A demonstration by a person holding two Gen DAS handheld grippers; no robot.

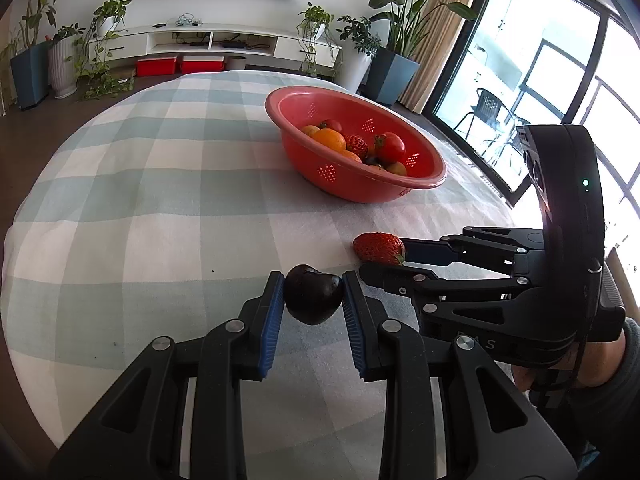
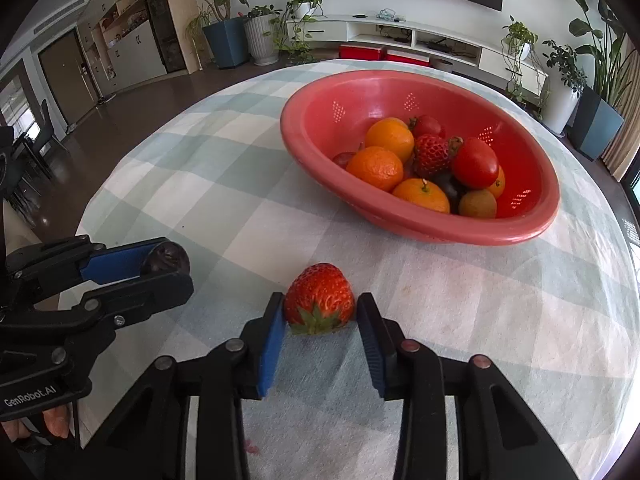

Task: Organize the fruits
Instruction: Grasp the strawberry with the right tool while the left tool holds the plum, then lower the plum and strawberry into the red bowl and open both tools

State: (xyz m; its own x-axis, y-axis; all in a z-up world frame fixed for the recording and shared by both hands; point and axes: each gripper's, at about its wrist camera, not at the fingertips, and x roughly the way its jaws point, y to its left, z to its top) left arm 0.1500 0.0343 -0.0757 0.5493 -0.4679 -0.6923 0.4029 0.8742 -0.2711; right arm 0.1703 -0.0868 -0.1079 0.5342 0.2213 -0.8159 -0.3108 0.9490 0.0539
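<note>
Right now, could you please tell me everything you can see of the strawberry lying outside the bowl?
The strawberry is red, glossy and dotted with seeds, with a green leafy cap facing the right wrist camera. It lies on its side on the checked tablecloth, in front of the red bowl. The right hand-held gripper is closed on it, one blue pad on each flank.

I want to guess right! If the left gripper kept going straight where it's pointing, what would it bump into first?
Probably the checked tablecloth: the left gripper, holding a dark fruit, tilts down at bare cloth. The red bowl sits off to the right, though depth is unclear.
</note>
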